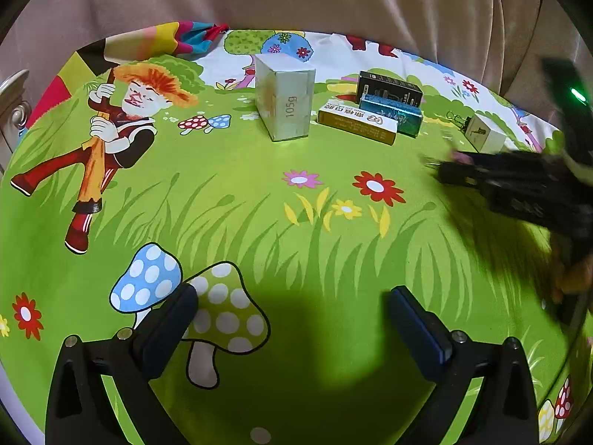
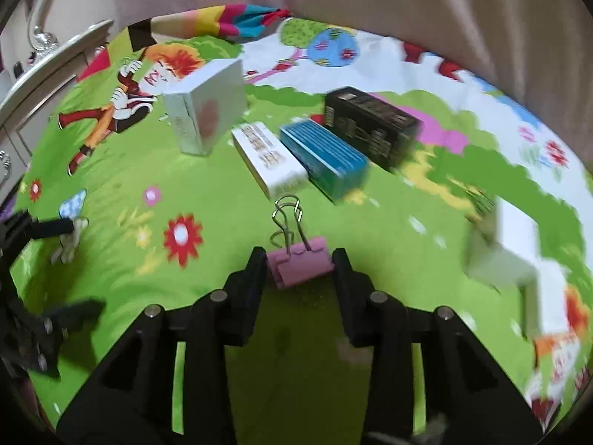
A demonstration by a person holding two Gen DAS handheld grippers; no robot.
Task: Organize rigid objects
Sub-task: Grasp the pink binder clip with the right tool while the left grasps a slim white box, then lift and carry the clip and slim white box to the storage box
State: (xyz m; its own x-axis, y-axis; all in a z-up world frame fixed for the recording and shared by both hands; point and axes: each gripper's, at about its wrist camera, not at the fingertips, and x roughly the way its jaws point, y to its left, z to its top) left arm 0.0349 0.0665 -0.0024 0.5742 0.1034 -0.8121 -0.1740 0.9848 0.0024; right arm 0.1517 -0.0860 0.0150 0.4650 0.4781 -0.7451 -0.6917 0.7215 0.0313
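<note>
The right tool (image 2: 299,259) is closed on a pink metal binder clip with silver wire handles (image 2: 301,262); the clip body sits between both black fingers and its handles point forward, away from the camera. The clip is held above the desk, which is covered by a bright green cartoon-print cloth with flowers and mushrooms (image 1: 229,170). The left tool (image 1: 292,307) stands wide open with nothing between its fingers, hovering over the near part of the cloth beside the printed mushrooms. At the far side of the cloth a tall pale green cardboard box marked 105g (image 1: 285,100) stands upright. Just to its right three boxes lie flat side by side, touching or nearly so: a long yellow and white cardboard box (image 1: 357,122), a teal blue cardboard box (image 1: 393,113) and a black cardboard box (image 1: 389,89) furthest back. A small white cardboard box with a dark figure printed on it (image 1: 485,133) stands apart further right, near the right tool as seen in the left wrist view. In the right wrist view this side is motion-blurred. A beige fabric backdrop (image 1: 333,0) hangs behind the desk.
</note>
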